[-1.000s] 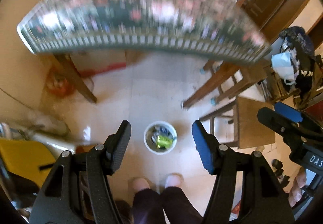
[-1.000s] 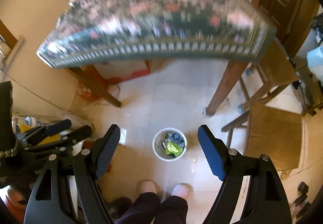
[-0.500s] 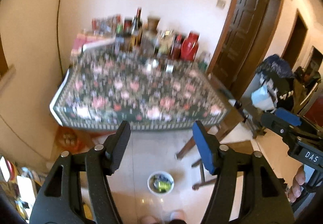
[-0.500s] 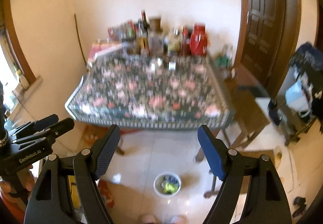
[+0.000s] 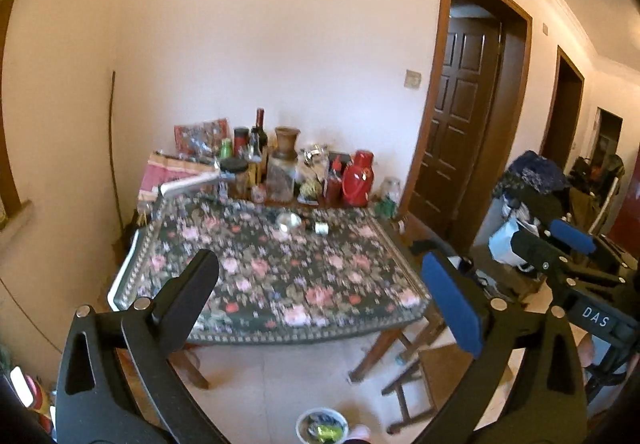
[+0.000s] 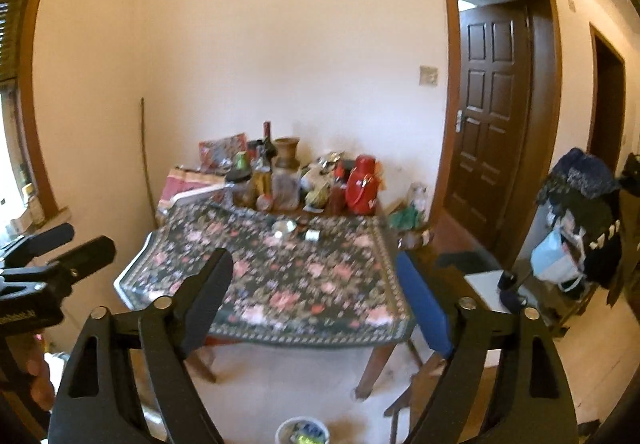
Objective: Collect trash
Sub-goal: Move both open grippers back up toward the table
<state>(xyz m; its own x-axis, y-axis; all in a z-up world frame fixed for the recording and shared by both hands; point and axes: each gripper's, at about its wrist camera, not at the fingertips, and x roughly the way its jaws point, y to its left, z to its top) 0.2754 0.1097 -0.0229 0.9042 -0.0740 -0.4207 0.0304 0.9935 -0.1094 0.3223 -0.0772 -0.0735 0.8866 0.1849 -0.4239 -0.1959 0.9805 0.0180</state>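
- Your view has lifted from the floor bin [image 5: 322,426] to the tabletop [image 5: 280,276].
- Both tongs, left [image 5: 326,294] and right [image 6: 316,298], gape wide, empty.
- Small trash [image 5: 321,227] lies far across the tabletop; approach next.

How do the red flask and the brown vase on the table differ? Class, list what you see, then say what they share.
Colour: the red flask is glossy red, while the brown vase is dull brown.
Position: the red flask stands at the right end of the clutter; the brown vase rises nearer the middle.
Top: the brown vase flares to an open mouth; the red flask narrows to a closed top.
Both stand upright at the back of the floral table, near the wall.
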